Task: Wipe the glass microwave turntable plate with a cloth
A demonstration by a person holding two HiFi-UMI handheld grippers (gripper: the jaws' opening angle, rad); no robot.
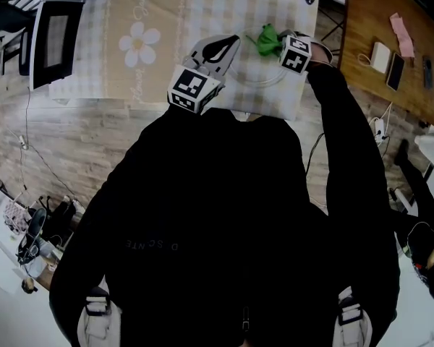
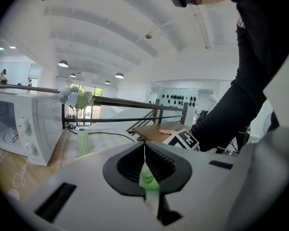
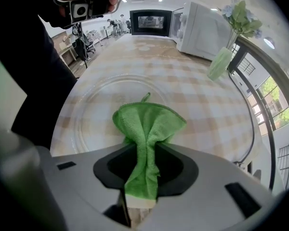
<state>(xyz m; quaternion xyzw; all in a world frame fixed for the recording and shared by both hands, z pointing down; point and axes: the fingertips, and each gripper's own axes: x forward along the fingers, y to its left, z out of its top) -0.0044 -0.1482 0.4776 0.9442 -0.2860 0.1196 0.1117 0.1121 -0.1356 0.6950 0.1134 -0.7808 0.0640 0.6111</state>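
Observation:
A clear glass turntable plate (image 1: 264, 82) rests over the checked tablecloth; in the right gripper view its rim (image 3: 94, 102) curves round under the cloth. The green cloth (image 3: 149, 121) is bunched between the jaws of my right gripper (image 3: 145, 153), which is shut on it and holds it over the plate's middle. From the head view the cloth (image 1: 267, 37) sits just left of the right gripper (image 1: 281, 43). My left gripper (image 1: 228, 44) reaches the plate's left edge. In its own view the left gripper (image 2: 145, 154) is shut on a thin, pale, green-tinged sliver, seemingly the plate's rim.
A white microwave (image 1: 54, 40) stands with its door open at the table's far left. A vase of flowers (image 3: 222, 60) is near the table edge. A wooden table (image 1: 376, 9) with small items lies to the right. A railing (image 2: 135, 104) runs behind.

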